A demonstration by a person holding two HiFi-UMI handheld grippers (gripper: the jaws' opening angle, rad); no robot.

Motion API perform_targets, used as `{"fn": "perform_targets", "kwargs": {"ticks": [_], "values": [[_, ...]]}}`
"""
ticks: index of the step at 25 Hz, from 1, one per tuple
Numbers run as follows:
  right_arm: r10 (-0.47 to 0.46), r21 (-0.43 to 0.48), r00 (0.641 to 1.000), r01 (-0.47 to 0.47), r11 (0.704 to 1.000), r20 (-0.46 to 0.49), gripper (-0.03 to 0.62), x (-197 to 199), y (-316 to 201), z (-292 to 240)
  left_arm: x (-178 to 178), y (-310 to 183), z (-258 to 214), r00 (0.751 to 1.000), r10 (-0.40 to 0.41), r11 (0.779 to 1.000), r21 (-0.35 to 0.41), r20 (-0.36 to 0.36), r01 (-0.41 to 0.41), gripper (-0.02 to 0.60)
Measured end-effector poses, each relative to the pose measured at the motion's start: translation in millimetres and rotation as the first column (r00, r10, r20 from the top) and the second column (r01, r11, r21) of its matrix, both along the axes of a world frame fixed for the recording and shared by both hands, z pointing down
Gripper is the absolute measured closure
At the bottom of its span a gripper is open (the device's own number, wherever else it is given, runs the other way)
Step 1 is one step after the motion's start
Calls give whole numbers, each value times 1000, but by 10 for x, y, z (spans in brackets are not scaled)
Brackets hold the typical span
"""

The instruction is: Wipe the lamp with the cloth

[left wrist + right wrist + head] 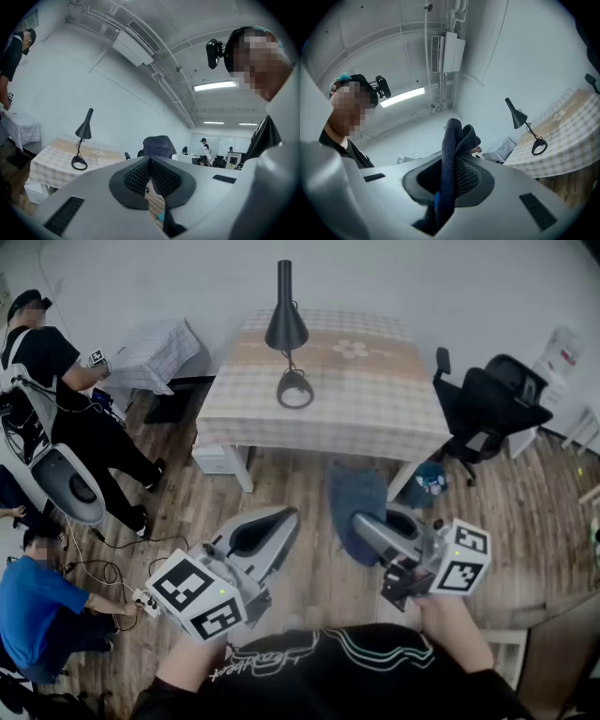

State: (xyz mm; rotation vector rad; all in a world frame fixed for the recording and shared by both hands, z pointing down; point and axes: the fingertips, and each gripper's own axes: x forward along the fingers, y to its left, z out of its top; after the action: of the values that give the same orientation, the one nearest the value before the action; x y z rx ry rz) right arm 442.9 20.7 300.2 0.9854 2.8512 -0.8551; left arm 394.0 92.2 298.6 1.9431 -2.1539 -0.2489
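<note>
Right hand-held gripper (449,164) around cloth (458,134)

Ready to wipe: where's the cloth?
The cloth is clamped in the right gripper, at the head view's lower middle, above the floor before the table.

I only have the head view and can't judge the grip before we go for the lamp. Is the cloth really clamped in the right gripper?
Observer: Yes. The right gripper view shows the right gripper shut on the cloth, a fold standing up past its tips.
Operator: And the left one?
Observer: The left gripper is shut and empty.
Operator: Is the lamp in line with the cloth?
Observer: No. In the right gripper view the lamp stands off to the right of the cloth, on the table.
</note>
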Motion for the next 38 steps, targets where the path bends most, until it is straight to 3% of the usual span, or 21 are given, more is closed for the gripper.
{"fn": "perform_targets", "kwargs": {"ticks": [8, 20, 28, 38], "values": [[2, 20, 1000, -2, 1000, -7, 545, -295, 166, 71, -308, 136, 39, 1000, 12, 1000, 7, -2, -12, 581], [87, 20, 996, -87, 996, -12, 545, -882, 283, 80, -980, 367, 57, 999, 48, 998, 28, 4, -48, 581], [108, 8, 994, -108, 994, 8, 545, -1256, -276, 28, -1367, -96, 14, 999, 45, 998, 36, 6, -45, 581], [67, -37, 998, -67, 997, 18, 545, -2381, -1524, 53, -2476, -1247, -39, 1000, -23, 999, 32, 22, 22, 581]]}}
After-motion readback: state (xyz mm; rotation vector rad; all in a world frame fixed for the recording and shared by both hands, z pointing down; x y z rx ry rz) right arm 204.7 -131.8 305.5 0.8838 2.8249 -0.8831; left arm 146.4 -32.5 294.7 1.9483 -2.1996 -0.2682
